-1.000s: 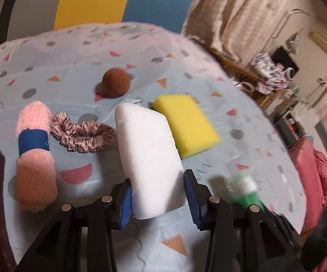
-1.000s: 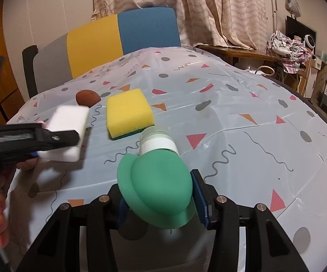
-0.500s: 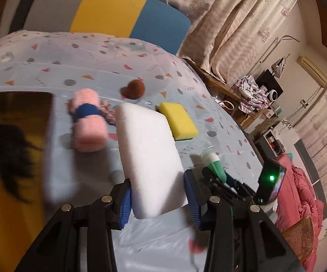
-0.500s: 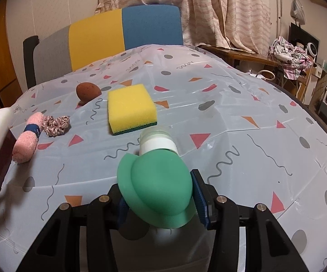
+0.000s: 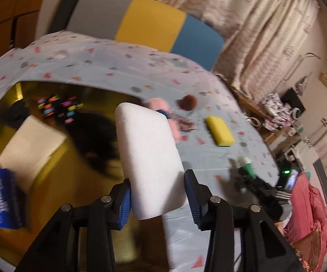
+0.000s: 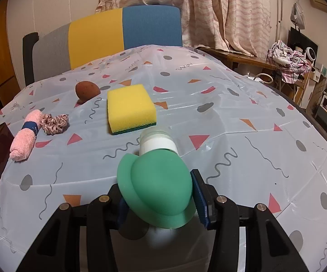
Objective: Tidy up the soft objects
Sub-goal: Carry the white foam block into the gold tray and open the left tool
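White sponge: a white foam block (image 5: 148,158) sits between the blue pads of the left gripper (image 5: 157,198); it is lifted, above the edge where the gold box meets the cloth.
Left jaws: about half open, both pads press on the sides of the white block and hold it.
Gold box: a box with a shiny gold inside (image 5: 56,165) is at the left in the left wrist view; inside lie a pale folded cloth (image 5: 30,146), a dark fluffy mass (image 5: 93,136), some small coloured clips (image 5: 59,107) and a blue packet (image 5: 1,201). This view is blurred.
Green piece: a green soft piece with a brim (image 6: 157,190), on a white and clear bottle-like body (image 6: 157,141), is between the pads of the right gripper (image 6: 160,198), low over the cloth.
Right jaws: partly open, closed on the green piece.
Yellow sponge: a yellow sponge with a green underside (image 6: 130,111) lies on the cloth, beyond the green piece.
Pink towel roll: a pink roll with a blue band (image 6: 26,134) lies at the left, and a pink scrunchie (image 6: 55,122) touches it.
Brown puff: a brown rounded puff (image 6: 86,89) rests farther back, near the yellow sponge.
Tablecloth: a pale blue cloth with triangles and dots (image 6: 242,117) covers the table.
Chair: a grey, yellow and blue backrest (image 6: 109,31) stands behind the table.
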Demonstrator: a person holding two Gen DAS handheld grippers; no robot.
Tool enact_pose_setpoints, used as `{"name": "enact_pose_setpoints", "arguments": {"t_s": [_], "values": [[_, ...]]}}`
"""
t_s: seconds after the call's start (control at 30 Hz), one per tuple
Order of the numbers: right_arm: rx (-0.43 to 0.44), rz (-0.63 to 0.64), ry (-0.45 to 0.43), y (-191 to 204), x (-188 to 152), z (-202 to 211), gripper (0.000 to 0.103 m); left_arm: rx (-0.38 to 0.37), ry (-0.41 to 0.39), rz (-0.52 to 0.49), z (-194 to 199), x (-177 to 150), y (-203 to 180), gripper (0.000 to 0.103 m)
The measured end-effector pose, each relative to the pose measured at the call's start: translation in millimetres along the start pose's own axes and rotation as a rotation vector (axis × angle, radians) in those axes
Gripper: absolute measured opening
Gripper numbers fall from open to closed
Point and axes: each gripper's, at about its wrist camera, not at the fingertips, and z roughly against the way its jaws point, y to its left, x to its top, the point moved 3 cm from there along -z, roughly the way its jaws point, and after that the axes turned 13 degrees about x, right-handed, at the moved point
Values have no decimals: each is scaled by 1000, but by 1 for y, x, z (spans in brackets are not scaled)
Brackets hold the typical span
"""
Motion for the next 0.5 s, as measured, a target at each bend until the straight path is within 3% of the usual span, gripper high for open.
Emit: {"name": "enact_pose_setpoints", "arguments": {"t_s": [0.27,0.4,0.5], "values": [[-4,22,-12,4,1,3,49,105,102,72,-20,-19,58,45],[-10,33,-9,6,1,3,49,187,87,50,-20,-22,70,51],[-13,39,-1,7,0,2,49,193,88,48,-19,-24,76,51]]}}
